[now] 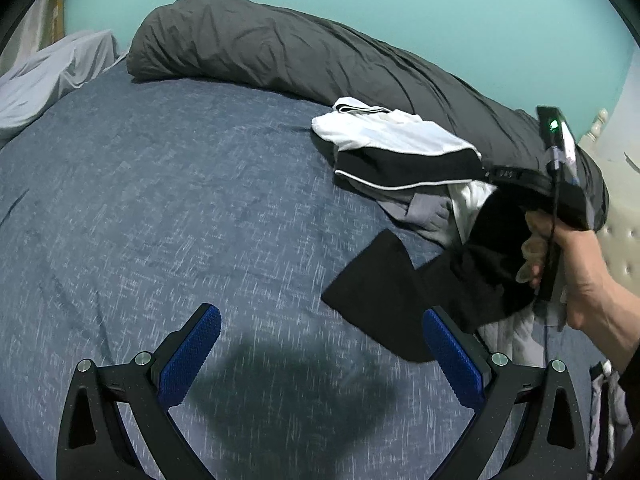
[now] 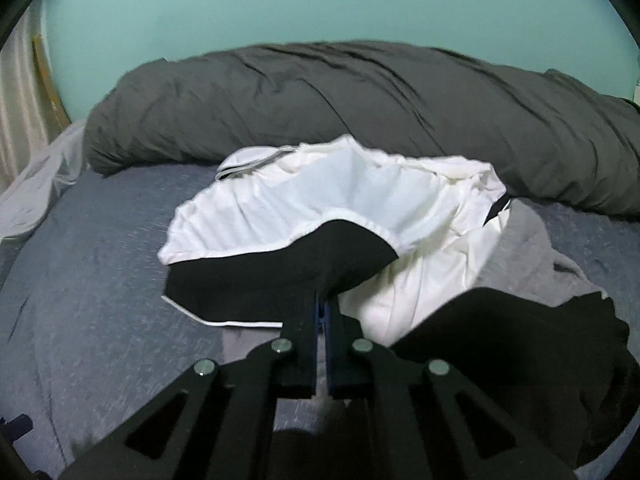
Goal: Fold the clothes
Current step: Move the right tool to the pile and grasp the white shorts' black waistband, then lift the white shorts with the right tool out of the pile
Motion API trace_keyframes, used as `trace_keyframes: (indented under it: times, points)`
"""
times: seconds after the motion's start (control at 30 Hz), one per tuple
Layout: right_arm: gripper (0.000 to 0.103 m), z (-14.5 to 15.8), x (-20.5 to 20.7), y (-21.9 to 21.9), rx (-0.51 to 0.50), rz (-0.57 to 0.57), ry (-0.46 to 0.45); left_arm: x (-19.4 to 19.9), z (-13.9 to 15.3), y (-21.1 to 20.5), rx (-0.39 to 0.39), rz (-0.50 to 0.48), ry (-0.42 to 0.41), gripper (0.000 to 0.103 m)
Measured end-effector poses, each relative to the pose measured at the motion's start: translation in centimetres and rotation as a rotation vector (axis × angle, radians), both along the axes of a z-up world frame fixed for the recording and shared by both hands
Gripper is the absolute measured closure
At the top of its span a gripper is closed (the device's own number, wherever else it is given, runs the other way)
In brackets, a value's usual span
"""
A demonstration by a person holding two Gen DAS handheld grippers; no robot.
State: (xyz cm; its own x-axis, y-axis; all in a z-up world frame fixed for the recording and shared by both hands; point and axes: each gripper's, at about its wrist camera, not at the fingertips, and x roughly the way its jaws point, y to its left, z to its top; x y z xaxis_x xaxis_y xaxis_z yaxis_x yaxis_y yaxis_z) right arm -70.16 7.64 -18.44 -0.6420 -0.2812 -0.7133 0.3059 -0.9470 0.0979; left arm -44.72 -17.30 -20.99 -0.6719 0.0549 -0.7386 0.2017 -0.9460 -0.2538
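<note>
In the right wrist view, the right gripper (image 2: 322, 300) sits at the lower centre of the frame, and it is clenched on the black edge of a black and white garment (image 2: 320, 208). The cloth rises from the fingertips and spreads toward the middle of the picture, with its white part behind the black band. To the lower right of this gripper lies a black cloth (image 2: 520, 344), partly over a grey garment (image 2: 532, 240).

In the left wrist view, the left gripper (image 1: 320, 344) is at the bottom of the frame with its jaws wide apart and nothing between them; it hangs over the blue bed sheet (image 1: 160, 200). The pile of clothes is at the right of this frame, beside the person's hand (image 1: 568, 256). A dark grey duvet (image 1: 280, 48) lies along the top of the bed.
</note>
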Motion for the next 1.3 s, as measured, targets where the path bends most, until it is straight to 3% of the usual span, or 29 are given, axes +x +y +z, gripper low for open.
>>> trace_keyframes:
  times: [0.23, 0.67, 1.3]
  points:
    - [0.101, 2.9, 6.1, 1.0, -0.092, 0.108, 0.074, 2.3, 1.4, 0.1, -0.012, 0.015, 0.032, 0.0]
    - [0.101, 6.1, 23.4, 2.1, -0.242, 0.237, 0.168, 11.4, 3.8, 3.0, -0.019, -0.013, 0.087, 0.0]
    - [0.101, 16.0, 46.3, 6.6, -0.292, 0.212, 0.269, 29.9, 10.5, 5.0, -0.031, -0.051, 0.145, 0.0]
